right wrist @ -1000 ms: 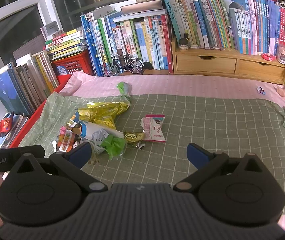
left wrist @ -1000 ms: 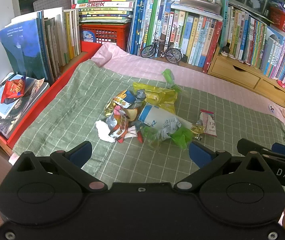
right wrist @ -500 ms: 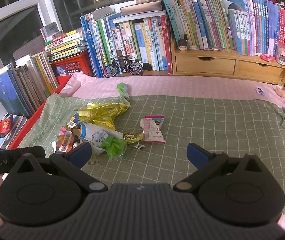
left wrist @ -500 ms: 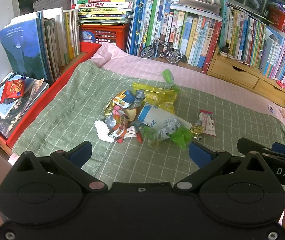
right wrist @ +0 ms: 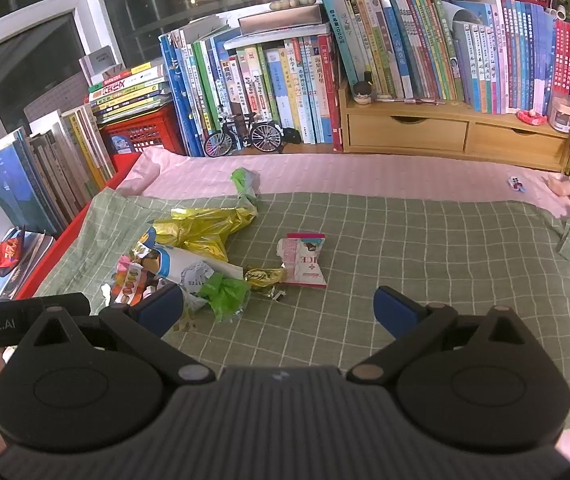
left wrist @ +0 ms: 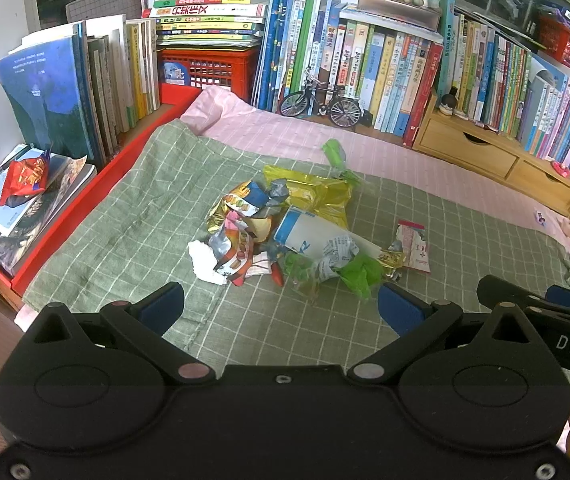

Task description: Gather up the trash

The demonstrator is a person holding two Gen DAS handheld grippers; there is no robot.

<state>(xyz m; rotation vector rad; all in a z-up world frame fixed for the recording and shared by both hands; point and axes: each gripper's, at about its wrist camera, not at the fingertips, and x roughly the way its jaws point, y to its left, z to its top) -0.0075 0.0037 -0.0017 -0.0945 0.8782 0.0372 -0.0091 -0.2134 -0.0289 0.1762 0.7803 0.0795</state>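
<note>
At 9 o'clock of the left wrist view, a red snack bag (left wrist: 25, 178) lies on a stack of magazines (left wrist: 13, 220), outside the red tray edge (left wrist: 85, 200). The green checked cloth (left wrist: 133, 208) covers the surface, and the pink cloth (left wrist: 285, 132) lies beyond it toward 12 o'clock. The trash pile (left wrist: 281, 232) sits near the middle of the green cloth: a white crumpled paper (left wrist: 204, 260) at its 9 o'clock side, printed snack wrappers (left wrist: 237, 216) next, then a yellow foil bag (left wrist: 317, 196) at 12 o'clock, a white and blue bag (left wrist: 313, 236), and green crumpled plastic (left wrist: 359, 274) at 4 o'clock. A pink and white wrapper (left wrist: 415, 244) lies just beside the pile at 3 o'clock, touching a gold wrapper (left wrist: 391, 258).

The left gripper (left wrist: 281, 310) hovers in front of the pile, jaws spread wide, holding nothing. The right gripper (right wrist: 277, 308) is at the 3 o'clock side of the left one, also spread wide and empty; its left finger (right wrist: 161, 310) overlaps the pile edge in the view, but I cannot tell if it touches. A toy bicycle (right wrist: 245, 134) stands before the books (right wrist: 285, 80) at 12 o'clock.
</note>
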